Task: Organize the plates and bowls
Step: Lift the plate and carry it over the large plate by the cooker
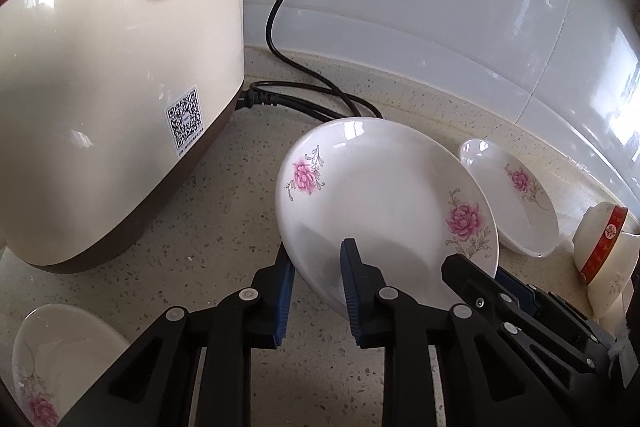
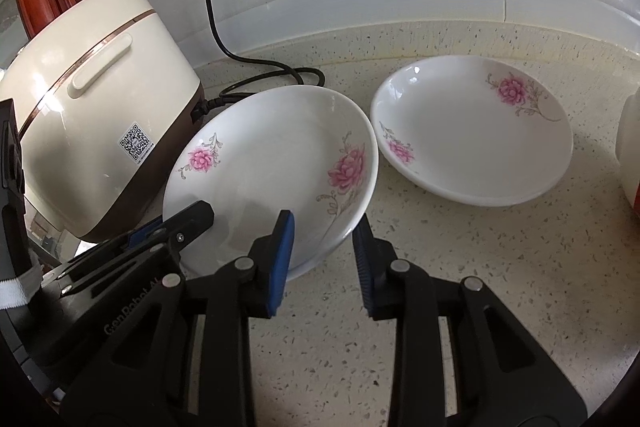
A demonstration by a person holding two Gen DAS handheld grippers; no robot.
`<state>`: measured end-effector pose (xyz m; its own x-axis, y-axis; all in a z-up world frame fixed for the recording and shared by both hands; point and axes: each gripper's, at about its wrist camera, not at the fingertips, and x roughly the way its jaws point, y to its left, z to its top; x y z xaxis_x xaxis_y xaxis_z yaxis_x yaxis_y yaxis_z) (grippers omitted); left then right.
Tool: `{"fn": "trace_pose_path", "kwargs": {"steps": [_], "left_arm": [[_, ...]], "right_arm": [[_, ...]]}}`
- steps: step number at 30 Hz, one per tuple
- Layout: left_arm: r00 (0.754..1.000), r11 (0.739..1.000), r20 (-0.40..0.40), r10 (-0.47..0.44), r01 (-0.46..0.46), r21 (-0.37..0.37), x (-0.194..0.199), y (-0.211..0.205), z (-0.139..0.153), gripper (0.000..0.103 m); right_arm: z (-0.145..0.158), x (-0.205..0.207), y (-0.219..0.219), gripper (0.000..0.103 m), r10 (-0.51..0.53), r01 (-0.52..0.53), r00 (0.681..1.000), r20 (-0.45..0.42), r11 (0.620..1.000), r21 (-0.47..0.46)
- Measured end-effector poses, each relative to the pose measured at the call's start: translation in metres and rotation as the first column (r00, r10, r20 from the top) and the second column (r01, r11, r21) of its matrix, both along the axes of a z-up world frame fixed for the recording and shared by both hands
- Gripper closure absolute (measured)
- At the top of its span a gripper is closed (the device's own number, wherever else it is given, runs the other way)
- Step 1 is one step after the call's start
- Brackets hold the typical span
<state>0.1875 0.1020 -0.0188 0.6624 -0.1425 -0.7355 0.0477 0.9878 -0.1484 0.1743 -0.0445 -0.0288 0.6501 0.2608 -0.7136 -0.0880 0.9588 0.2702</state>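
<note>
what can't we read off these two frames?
Left wrist: red-banded bowl, cut by the right edge.
Left wrist: lower-left plate, cut by the corner.
Both views: held plate underside, hidden by the plate itself.
Left wrist: cooker label print, too small.
Left wrist: cord far end, past the top edge.

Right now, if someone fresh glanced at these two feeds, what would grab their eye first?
The white plate with pink flowers, tilted up off the speckled counter, with the left gripper and right gripper each clamped on its near rim. Next, the big cream rice cooker to its left, black cord trailing behind. A second flowered plate lies flat to the right.
</note>
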Motion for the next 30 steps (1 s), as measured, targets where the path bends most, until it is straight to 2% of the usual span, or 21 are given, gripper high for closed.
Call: {"fn": "trace_pose_path", "kwargs": {"steps": [23,30], "left_arm": [[0.992,0.999,0.124,0.033,-0.035,0.017,-0.033,0.006,0.03,0.079],[0.984,0.997,0.164,0.07,-0.073,0.015,-0.059,0.016,0.044,0.079]], "right_arm": [[0.008,-0.009,0.001,0.07,0.024,-0.024,0.992,0.125,1.0,0.001],[0.021,-0.033,0.009,0.07,0.064,-0.067,0.983,0.173,0.998,0.012]]}}
